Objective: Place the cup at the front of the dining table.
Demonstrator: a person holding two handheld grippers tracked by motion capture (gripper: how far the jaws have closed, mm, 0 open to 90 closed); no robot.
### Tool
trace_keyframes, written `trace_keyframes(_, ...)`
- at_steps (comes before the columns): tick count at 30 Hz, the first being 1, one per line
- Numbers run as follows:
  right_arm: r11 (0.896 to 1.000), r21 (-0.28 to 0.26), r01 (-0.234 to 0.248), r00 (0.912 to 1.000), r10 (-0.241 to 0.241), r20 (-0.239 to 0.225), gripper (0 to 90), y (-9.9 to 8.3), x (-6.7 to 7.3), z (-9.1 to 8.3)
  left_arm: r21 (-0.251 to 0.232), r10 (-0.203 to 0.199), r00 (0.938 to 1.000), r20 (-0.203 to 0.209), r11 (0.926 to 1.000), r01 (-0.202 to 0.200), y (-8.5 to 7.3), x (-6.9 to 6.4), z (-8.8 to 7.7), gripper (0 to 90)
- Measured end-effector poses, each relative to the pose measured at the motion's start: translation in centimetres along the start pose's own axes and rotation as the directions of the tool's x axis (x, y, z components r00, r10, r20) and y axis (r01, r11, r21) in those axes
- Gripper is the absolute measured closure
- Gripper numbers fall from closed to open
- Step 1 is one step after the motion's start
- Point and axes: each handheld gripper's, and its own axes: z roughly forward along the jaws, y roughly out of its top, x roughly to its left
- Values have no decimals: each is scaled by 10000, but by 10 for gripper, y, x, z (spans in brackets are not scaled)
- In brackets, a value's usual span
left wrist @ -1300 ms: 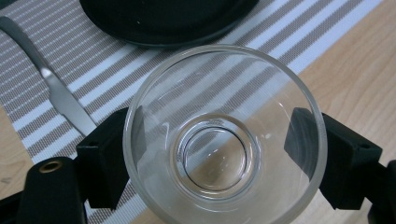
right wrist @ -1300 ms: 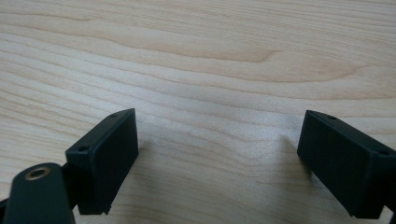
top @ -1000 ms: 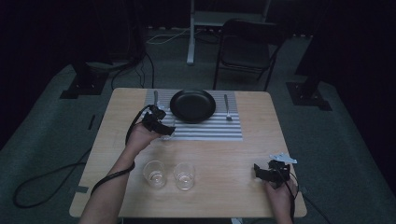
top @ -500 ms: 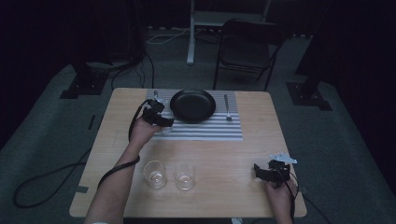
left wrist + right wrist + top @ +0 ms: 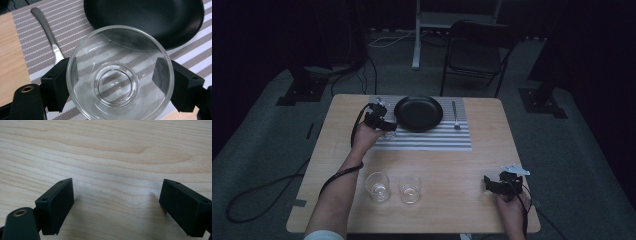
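Note:
My left gripper [image 5: 384, 127] is shut on a clear drinking glass [image 5: 388, 132], held over the left end of the striped placemat [image 5: 432, 141], just left of the black plate [image 5: 418, 113]. In the left gripper view the glass [image 5: 117, 50] sits rim-up between both black jaws of the left gripper [image 5: 119, 83], with the plate [image 5: 145, 17] behind it and a metal utensil handle [image 5: 48, 35] on the placemat [image 5: 27, 55]. My right gripper [image 5: 488, 184] rests open near the table's front right corner. In its own view the right gripper [image 5: 117, 202] has nothing between its jaws but bare wood [image 5: 105, 150].
Two more empty glasses [image 5: 377, 186] [image 5: 410, 188] stand side by side near the front edge. A fork [image 5: 455, 116] lies on the placemat right of the plate. A folding chair [image 5: 477, 50] stands beyond the table's far edge.
My left hand has carried the glass a little farther away, onto the placemat's left end, and slightly lower. The right hand has stayed put.

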Motion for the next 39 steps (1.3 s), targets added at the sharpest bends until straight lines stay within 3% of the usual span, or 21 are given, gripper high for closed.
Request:
trace_keyframes(5, 10000, -1, 1, 10000, -1, 0, 119, 0, 0, 0, 202, -100, 9999, -9, 9997, 101, -3, 1, 11, 185)
trace_keyframes(8, 10000, -3, 0, 10000, 0, 0, 119, 0, 0, 0, -59, -217, 9997, 76, 9997, 217, -5, 2, 12, 185)
trace_keyframes(11, 10000, -2, 0, 10000, 0, 1, 119, 0, 0, 0, -453, 122, 9999, -31, 9989, -123, -9, 1, 12, 180)
trace_keyframes(14, 10000, 1, -4, 10000, 4, 0, 119, 0, 0, 0, -581, 171, 9998, -135, 9982, -178, -10, 0, 12, 177)
trace_keyframes(20, 10000, -2, -1, 10000, 1, 1, 119, 0, 0, 0, -408, 297, 9995, 54, 9987, -295, -15, 2, 14, 176)
trace_keyframes(39, 10000, -3, -1, 10000, 1, 0, 119, 0, 0, 0, -503, -8, 9989, 468, 9987, 31, -42, 3, 9, 177)
